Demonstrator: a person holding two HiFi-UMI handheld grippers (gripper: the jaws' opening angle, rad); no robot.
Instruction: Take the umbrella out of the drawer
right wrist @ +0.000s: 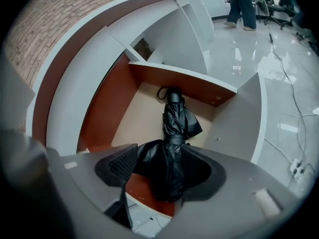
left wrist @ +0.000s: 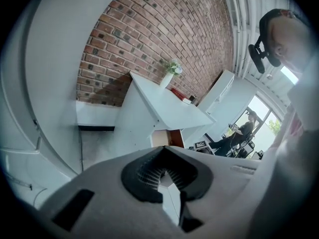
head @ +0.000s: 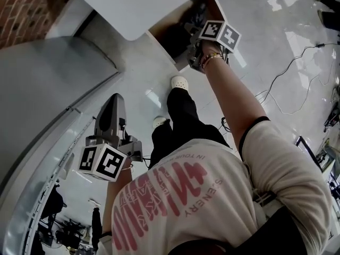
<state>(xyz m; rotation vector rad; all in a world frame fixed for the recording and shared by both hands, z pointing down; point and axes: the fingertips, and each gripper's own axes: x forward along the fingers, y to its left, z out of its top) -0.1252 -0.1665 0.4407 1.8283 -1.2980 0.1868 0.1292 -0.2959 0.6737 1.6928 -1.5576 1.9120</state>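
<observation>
Hanging above the open drawer (right wrist: 102, 106), the right gripper (right wrist: 164, 157) has its grey plastic jaws spread wide. One black ribbed pad (right wrist: 121, 164) shows at 9 o'clock in the right gripper view. The black folded fabric umbrella (right wrist: 177, 123) lies inside the drawer, and its crumpled lower end shows in the gap between the jaws. The pads are not clamped on it.

The drawer is a box with smooth reddish-brown inner walls and a matt tan floor, and a white panel closes it toward 3 o'clock. The umbrella runs from 12 to 6 o'clock along the floor. Its rounded handle and thin loop strap are at the 12 o'clock end, near the far wall, and a band gathers the cloth at mid-length. Nothing else is visible in the drawer.

The glossy white curved cabinet (right wrist: 164, 39) frames the drawer, with shiny pale floor tiles (right wrist: 259, 49) toward 2 o'clock.

The left gripper (left wrist: 162, 156) is well apart at 7 o'clock in the head view. Its ribbed pads are closed together and hold nothing, and it faces a rough red brick wall (left wrist: 164, 29).
</observation>
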